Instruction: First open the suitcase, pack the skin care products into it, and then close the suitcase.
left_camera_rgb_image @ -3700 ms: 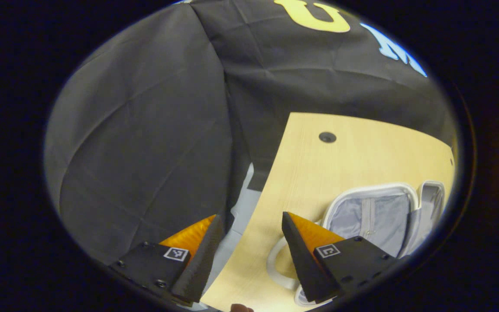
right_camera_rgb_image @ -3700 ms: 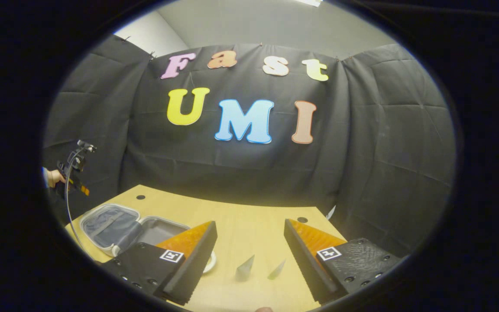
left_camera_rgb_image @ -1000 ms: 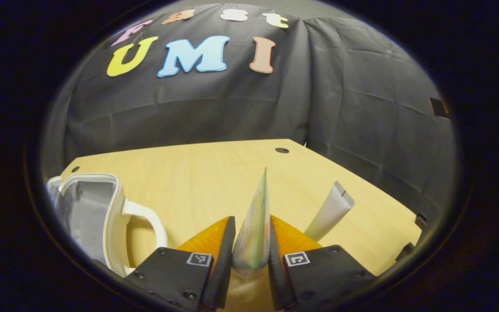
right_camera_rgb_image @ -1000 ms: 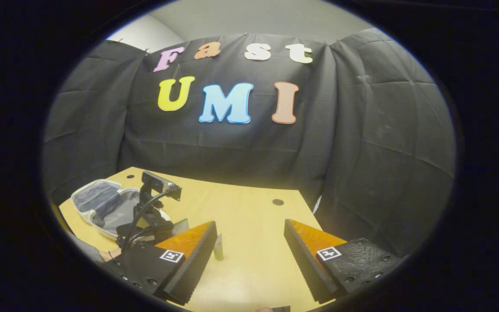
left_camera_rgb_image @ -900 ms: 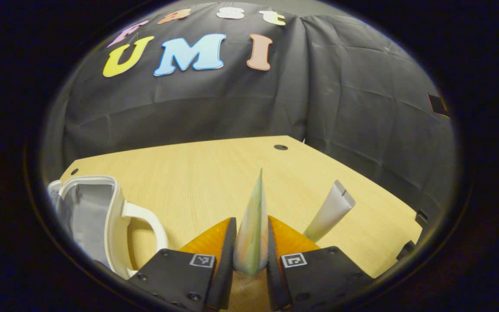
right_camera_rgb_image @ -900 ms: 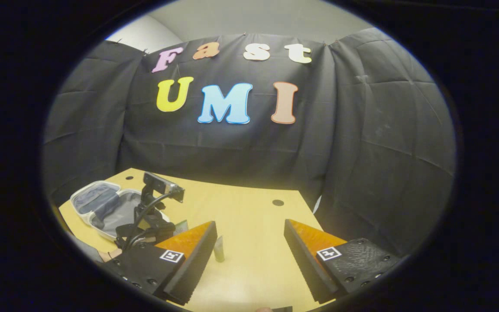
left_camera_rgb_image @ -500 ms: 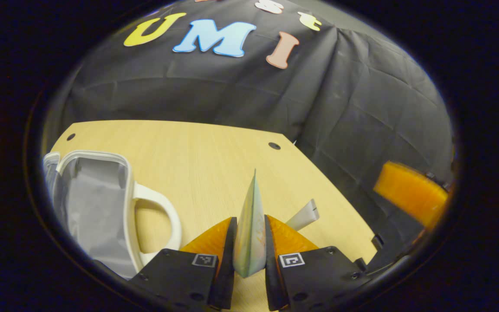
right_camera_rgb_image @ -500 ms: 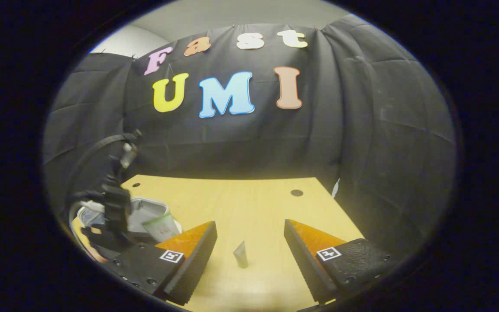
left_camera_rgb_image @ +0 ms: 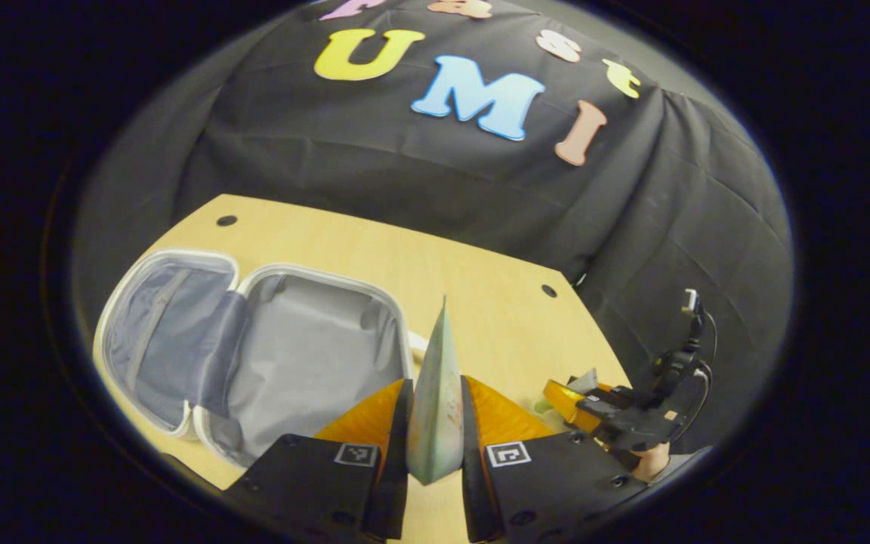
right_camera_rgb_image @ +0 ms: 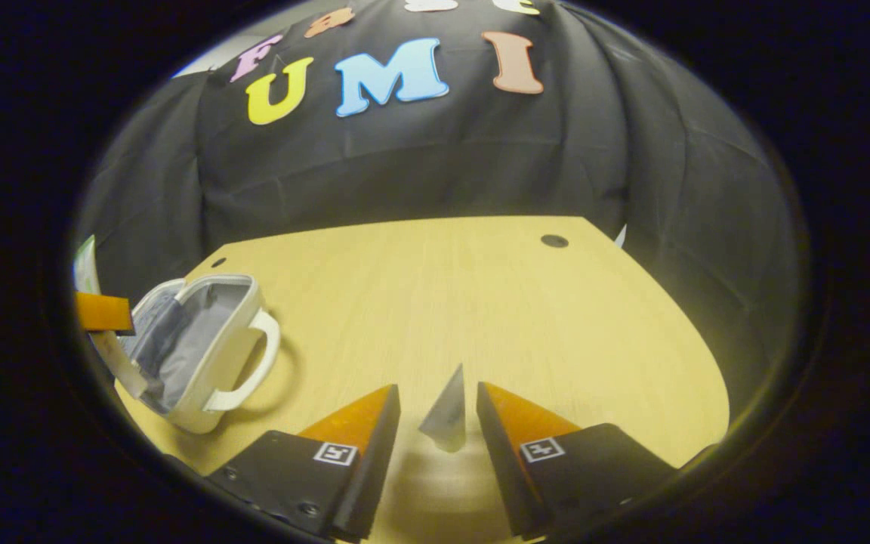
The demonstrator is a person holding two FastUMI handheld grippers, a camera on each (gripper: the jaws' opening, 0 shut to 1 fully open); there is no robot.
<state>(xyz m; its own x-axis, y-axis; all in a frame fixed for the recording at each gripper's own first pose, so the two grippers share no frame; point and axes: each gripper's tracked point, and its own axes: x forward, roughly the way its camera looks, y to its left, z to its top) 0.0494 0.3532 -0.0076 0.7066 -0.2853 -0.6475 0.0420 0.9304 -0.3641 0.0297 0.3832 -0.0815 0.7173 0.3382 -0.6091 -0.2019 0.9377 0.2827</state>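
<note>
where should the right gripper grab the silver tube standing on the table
Grip the silver tube low on its fat lower body, coming from above with one finger per flat face. It stands cap-down and tapers to a thin crimp on top, already between the open right gripper fingers.

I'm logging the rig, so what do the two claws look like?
Left claw and right claw: black bodies dotted with screws, a small square black-and-white marker on each side, wedge-shaped fingers with ribbed inner faces. The left gripper view shows the right claw's black cabled mast.
</note>
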